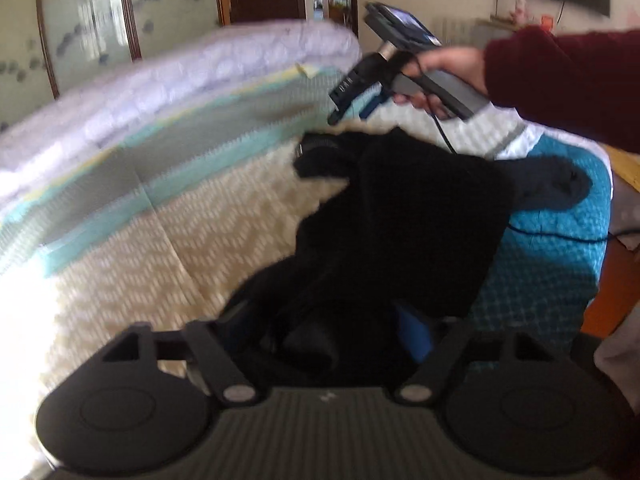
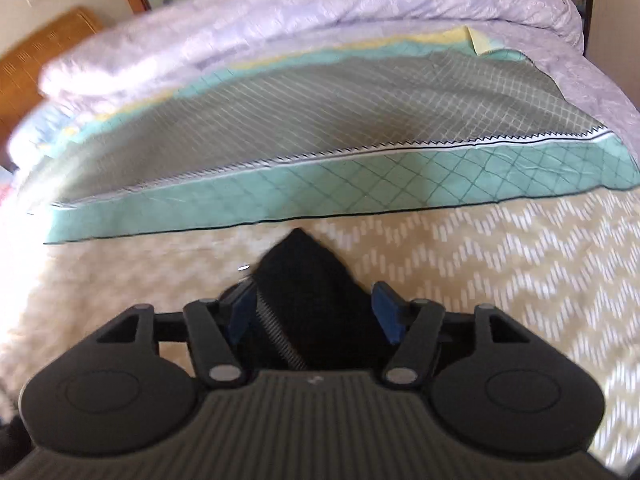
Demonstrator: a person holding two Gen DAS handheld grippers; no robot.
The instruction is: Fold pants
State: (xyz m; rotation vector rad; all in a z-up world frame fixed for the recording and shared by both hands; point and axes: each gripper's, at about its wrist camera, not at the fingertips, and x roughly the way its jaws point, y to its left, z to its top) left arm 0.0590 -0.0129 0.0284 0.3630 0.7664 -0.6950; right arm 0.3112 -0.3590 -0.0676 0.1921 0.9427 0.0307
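The black pants (image 1: 400, 220) lie bunched on the bed's cream zigzag cover, reaching from my left gripper up toward the right gripper. My left gripper (image 1: 332, 344) is buried in the near end of the pants, its blue pad (image 1: 416, 336) partly showing; I cannot tell how the jaws stand. In the left wrist view the right gripper (image 1: 348, 108) is held by a hand in a maroon sleeve just above the far end of the pants. In the right wrist view my right gripper (image 2: 316, 312) is open, with a black corner of the pants (image 2: 308, 272) between its blue pads.
A folded grey and teal quilted blanket (image 2: 320, 128) and a rolled lilac duvet (image 2: 280, 20) lie along the far side of the bed. A blue quilted sheet (image 1: 552, 264) covers the bed's right edge. A black cable (image 1: 560, 236) trails over it.
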